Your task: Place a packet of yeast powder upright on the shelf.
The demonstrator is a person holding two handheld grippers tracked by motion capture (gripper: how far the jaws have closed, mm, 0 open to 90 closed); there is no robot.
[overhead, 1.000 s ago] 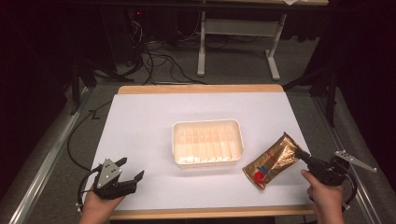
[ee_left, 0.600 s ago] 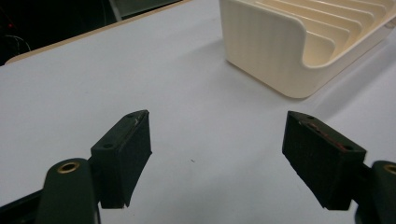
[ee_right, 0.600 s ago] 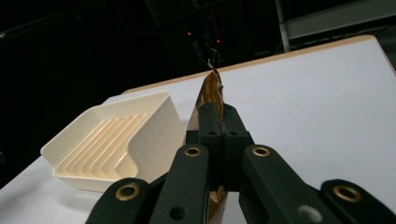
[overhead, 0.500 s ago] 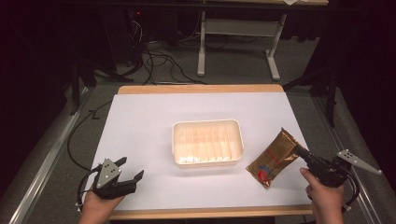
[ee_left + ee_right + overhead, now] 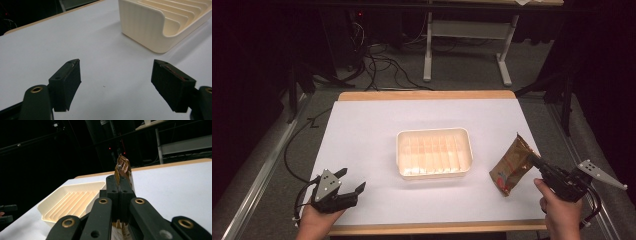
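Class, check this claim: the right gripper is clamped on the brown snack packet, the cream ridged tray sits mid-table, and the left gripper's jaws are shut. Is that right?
Not quite: the left gripper stands open, its jaws wide apart over bare table, as the left gripper view shows. The rest holds.

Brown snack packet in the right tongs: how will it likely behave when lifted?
The brown snack packet looks crinkly and thin, so probably light and floppy, sagging below the right tongs. Its glossy film may slip if the grip loosens. Pinched at one edge, it could swing.
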